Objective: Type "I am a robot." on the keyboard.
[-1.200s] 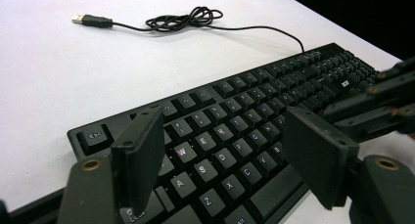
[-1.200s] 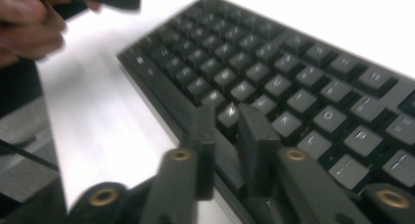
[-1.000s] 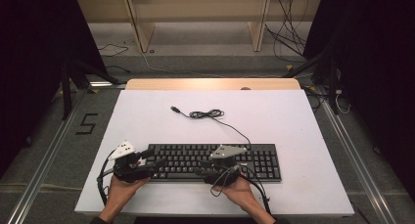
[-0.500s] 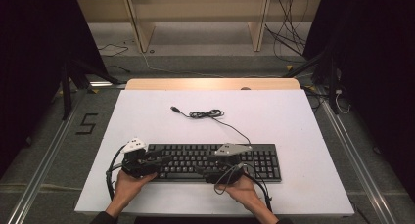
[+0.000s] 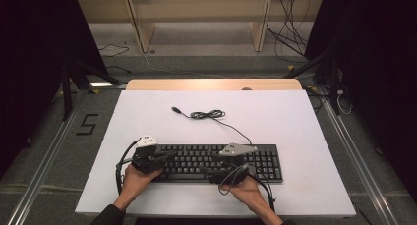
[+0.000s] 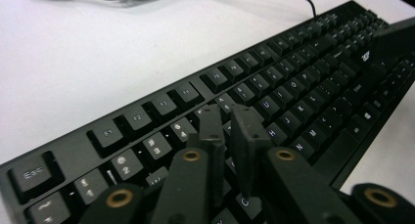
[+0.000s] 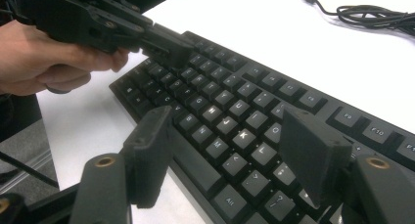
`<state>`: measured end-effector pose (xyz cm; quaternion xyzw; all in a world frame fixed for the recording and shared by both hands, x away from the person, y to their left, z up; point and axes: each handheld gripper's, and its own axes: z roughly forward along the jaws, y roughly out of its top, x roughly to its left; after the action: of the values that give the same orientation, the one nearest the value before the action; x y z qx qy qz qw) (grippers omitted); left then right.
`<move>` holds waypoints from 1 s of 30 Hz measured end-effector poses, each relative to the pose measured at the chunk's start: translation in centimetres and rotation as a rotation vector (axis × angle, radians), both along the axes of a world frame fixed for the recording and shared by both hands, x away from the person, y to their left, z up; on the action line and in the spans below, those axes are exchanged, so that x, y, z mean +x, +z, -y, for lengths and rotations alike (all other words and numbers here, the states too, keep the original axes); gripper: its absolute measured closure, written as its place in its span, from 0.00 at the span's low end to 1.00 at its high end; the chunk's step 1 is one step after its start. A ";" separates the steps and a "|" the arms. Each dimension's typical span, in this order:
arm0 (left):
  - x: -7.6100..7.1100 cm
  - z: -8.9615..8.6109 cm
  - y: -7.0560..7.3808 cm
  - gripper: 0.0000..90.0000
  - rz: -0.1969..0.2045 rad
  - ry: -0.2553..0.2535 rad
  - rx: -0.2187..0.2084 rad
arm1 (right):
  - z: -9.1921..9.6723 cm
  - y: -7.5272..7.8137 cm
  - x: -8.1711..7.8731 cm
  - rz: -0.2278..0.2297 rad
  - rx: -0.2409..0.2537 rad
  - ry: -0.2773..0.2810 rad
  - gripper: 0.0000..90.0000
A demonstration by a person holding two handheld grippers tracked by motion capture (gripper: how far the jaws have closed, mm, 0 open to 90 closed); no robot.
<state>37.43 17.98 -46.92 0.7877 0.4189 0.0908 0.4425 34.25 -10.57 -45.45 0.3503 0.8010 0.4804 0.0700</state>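
Now, from the high view, we see the black keyboard [image 5: 216,162] lying along the near edge of the white surface [image 5: 295,122], both of our hands over it. Our left tongs [image 5: 164,158] sit over the keyboard's left end, our right tongs [image 5: 216,168] over its middle. The keyboard's thin black cable [image 5: 209,115] runs toward the far edge, coiled loosely and ending in an unplugged connector. We judge the work to be typing or pressing keys, and nothing tells us how many presses are done or left.

In the left gripper view, our left tongs [image 6: 230,131] have just been closing and now stand clenched, with nothing between the matte black jaws; their tips hover just above the letter keys [image 6: 274,131]. The keycaps are square, slightly dished, smooth plastic with pale legends.

In the right gripper view, our right tongs [image 7: 225,150] have just been opening and stand released and wide, straddling the keys near the space bar [image 7: 191,158] without gripping anything. Beyond them the left hand [image 7: 44,57] holds its gripper over the keyboard's far end, above the flat, faintly grainy surface.
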 end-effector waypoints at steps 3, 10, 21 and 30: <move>0.3 0.2 -0.3 0.97 -0.012 -0.005 0.016 | 0.1 0.0 0.0 0.001 0.003 -0.004 0.41; 0.7 1.2 -0.7 0.99 -0.031 -0.016 0.056 | 0.3 0.1 0.0 0.009 0.005 -0.013 0.38; 1.0 1.2 -0.9 0.99 -0.035 -0.002 0.076 | 0.5 0.1 -0.2 0.014 0.008 -0.018 0.37; 0.9 1.4 -1.2 0.99 -0.033 -0.005 0.097 | 0.4 0.1 -0.2 0.015 0.004 -0.016 0.37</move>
<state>38.36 16.59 -48.12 0.8105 0.4195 0.0969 0.3971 34.05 -10.98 -45.37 0.3532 0.7967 0.4841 0.0790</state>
